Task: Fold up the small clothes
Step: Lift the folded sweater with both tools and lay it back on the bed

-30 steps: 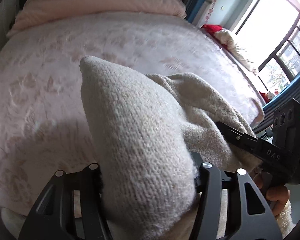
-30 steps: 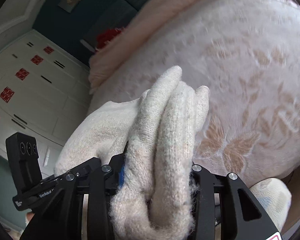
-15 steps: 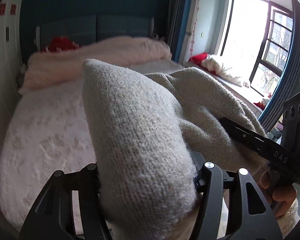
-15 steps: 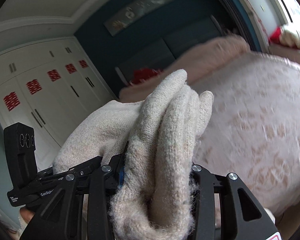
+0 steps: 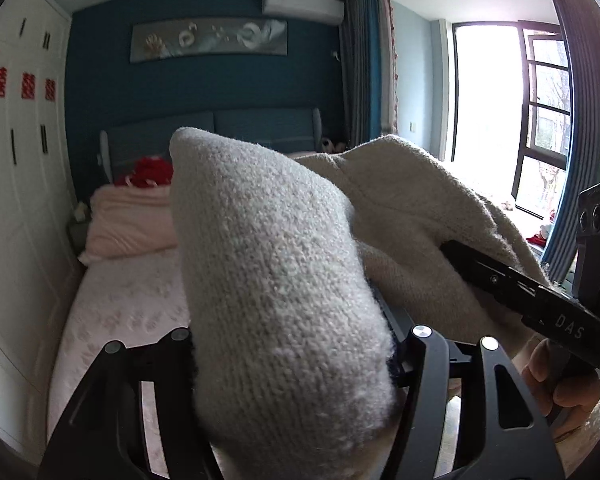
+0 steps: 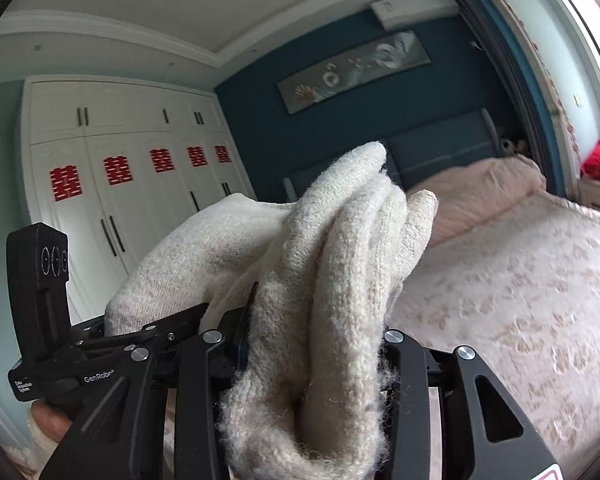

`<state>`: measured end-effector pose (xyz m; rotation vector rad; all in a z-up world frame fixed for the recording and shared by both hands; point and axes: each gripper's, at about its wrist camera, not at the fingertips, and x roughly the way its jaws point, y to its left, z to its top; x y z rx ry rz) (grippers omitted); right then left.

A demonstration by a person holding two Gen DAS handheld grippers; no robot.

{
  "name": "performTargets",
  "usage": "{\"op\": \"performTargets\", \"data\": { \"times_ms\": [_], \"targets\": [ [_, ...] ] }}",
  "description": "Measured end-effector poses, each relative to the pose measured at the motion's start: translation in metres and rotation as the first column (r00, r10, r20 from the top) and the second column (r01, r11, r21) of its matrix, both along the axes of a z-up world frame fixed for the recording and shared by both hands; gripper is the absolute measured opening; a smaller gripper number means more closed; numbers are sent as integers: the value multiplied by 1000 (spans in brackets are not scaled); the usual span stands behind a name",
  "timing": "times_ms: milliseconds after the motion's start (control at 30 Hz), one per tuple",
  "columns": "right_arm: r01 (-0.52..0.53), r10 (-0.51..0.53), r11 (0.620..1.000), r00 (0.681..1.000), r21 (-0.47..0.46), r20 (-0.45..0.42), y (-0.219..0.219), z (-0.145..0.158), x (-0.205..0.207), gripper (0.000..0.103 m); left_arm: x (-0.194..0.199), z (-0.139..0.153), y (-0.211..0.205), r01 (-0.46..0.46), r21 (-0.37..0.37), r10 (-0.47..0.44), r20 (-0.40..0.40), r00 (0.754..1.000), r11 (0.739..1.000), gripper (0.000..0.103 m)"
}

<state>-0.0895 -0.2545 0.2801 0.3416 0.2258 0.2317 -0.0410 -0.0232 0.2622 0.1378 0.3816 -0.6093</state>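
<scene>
Though bunched thick, cream knit garment (image 5: 284,280), fuzzy.

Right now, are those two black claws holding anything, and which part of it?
Yes: both hold one cream knitted garment. The left gripper pinches a thick bunched fold; the right gripper clamps several gathered layers. Which parts of the garment cannot be told.
</scene>
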Motion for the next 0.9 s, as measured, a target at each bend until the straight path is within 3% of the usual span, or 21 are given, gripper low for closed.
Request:
{"op": "performTargets", "data": {
  "times_ms": [300,600,767,900],
  "targets": [
    [-63,68,997,994,-55,90,47,37,21,38,7,28,54,-14,-55,20,116,993,998,61],
    [-99,103,994,992,-51,68,75,32,69,38,43,19,83,-34,-77,43,116,992,996,61],
    [-109,109,994,994,-29,0,73,2,98,39,69,-7,94,-31,-78,36,66,997,996,63],
    [-93,91,996,984,-4,-151,68,-70,138,48,107,-70,94,-31,-62,27,-61,998,998,66]
  ]
}}
